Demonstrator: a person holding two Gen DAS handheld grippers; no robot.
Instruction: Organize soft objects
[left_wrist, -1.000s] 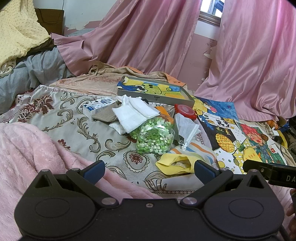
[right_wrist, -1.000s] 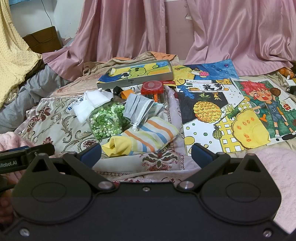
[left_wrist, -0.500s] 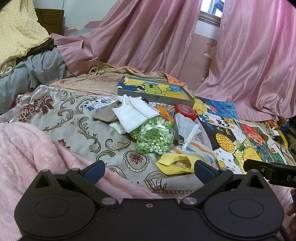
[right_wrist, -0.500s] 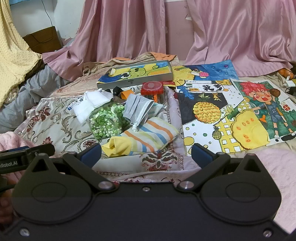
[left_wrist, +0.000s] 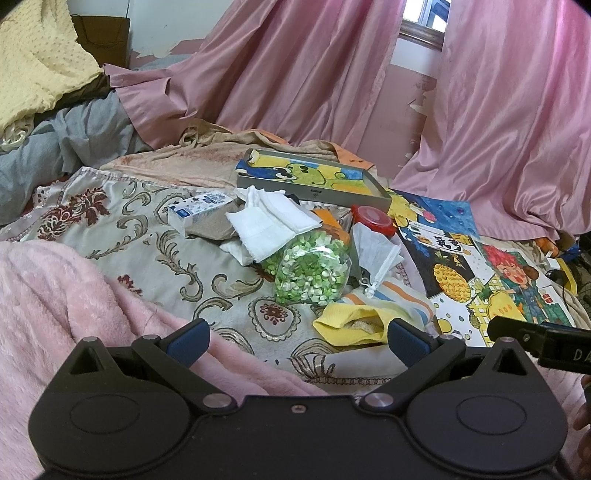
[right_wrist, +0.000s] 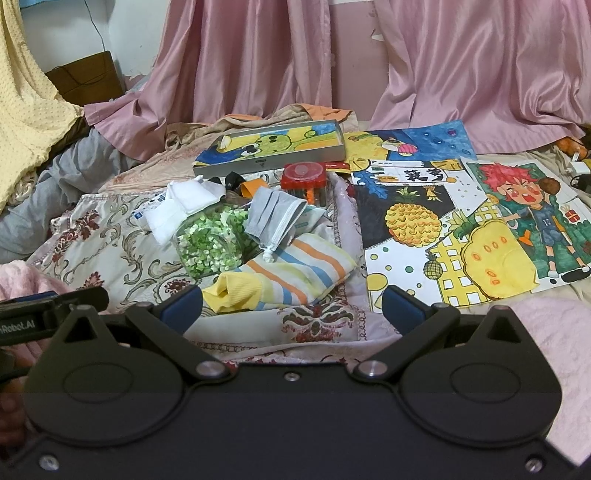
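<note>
A pile of soft things lies on a patterned cloth (left_wrist: 122, 236): a yellow and striped folded cloth (left_wrist: 354, 321) (right_wrist: 295, 273), a clear bag of green bits (left_wrist: 310, 266) (right_wrist: 210, 243), a white folded cloth (left_wrist: 269, 221) (right_wrist: 181, 206) and a grey drawstring pouch (left_wrist: 373, 247) (right_wrist: 273, 218). My left gripper (left_wrist: 297, 336) is open and empty, just short of the yellow cloth. My right gripper (right_wrist: 291, 306) is open and empty, close in front of the striped cloth.
A grey tray with a cartoon drawing (left_wrist: 314, 181) (right_wrist: 269, 151) stands behind the pile. A red-lidded jar (left_wrist: 371, 218) (right_wrist: 304, 177) and a small white box (left_wrist: 199, 210) sit by it. Coloured drawings (right_wrist: 461, 221) lie right. A pink blanket (left_wrist: 55, 295) lies left. Pink curtains hang behind.
</note>
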